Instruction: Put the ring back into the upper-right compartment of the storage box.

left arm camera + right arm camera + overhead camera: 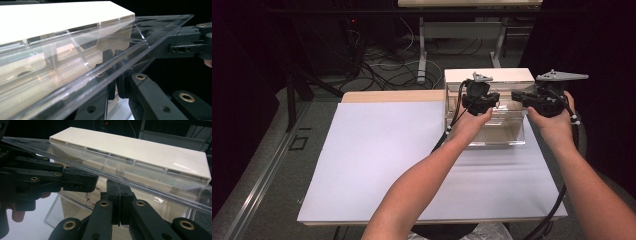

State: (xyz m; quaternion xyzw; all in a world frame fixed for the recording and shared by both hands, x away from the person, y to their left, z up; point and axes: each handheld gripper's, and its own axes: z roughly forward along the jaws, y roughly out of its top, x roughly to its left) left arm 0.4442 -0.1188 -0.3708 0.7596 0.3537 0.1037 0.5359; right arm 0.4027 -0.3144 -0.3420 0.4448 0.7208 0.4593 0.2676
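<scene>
1. Lid (140, 183) of the clear box (497, 131), upper right of the high view, is partly raised.
2. Left gripper (480, 101) and right gripper (119, 202) each pinch its edge, apparently.
3. Next: swing it fully open, evenly.

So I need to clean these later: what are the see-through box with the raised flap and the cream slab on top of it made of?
The see-through box looks like clear acrylic or similar hard plastic: glossy, with sharp bright edges and the dividers visible through it. The cream slab is opaque and matte; painted wood or plastic, I can't tell which.
</scene>
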